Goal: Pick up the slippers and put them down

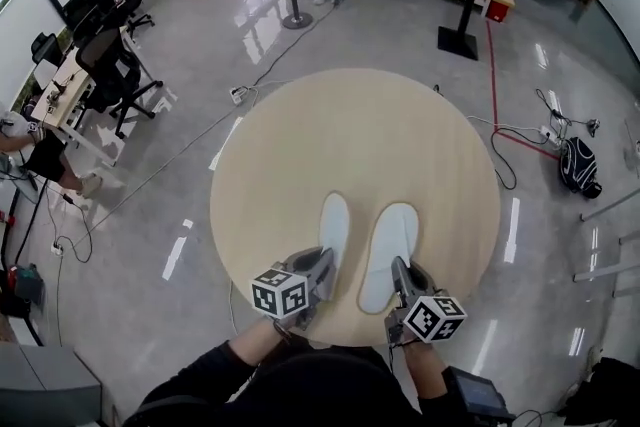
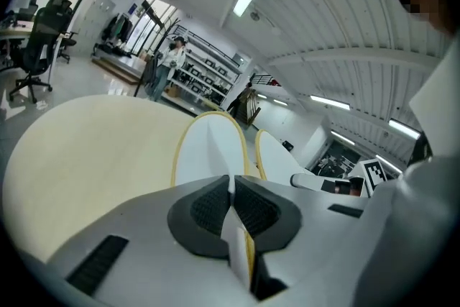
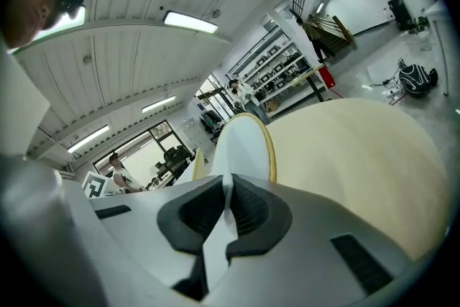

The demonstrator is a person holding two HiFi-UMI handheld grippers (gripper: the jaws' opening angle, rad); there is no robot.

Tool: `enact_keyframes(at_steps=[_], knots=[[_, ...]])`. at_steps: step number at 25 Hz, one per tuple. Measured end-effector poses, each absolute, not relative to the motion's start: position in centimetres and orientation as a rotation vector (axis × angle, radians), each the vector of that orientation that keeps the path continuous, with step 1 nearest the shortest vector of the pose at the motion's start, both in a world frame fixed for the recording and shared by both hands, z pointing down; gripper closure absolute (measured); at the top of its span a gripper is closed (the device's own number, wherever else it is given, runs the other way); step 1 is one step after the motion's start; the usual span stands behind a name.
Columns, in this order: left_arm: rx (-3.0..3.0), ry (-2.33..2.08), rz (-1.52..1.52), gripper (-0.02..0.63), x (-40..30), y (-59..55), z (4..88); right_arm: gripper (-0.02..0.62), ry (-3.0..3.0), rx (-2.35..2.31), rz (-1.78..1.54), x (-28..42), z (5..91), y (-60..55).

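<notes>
Two tools each pinch a white slipper by its heel, side by side over the desk point(image 1: 330, 135) near its front edge: left tool point(image 1: 322, 267) on left slipper point(image 1: 334, 220), right tool point(image 1: 403, 277) on right slipper point(image 1: 390, 245).

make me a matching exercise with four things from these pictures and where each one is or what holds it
Things
1 left slipper
2 right slipper
3 round table
4 black backpack

Places
A on the floor, at the head view's right
B clamped in the fingers of the right gripper
C below both slippers
D clamped in the fingers of the left gripper

Pairs: 1-D, 2-B, 3-C, 4-A
</notes>
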State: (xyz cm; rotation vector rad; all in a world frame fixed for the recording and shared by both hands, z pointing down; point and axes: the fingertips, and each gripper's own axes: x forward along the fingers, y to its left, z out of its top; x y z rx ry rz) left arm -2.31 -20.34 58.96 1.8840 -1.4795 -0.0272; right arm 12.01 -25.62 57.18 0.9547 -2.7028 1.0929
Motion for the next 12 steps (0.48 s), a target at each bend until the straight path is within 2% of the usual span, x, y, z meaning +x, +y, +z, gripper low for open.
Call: enact_keyframes(at_steps=[12], knots=[[2.079,-1.357,-0.059,0.574,-6.7,-15.9,52.1,0.57,-2.79,1.05,0.958,5.5,50.1,-20.8]])
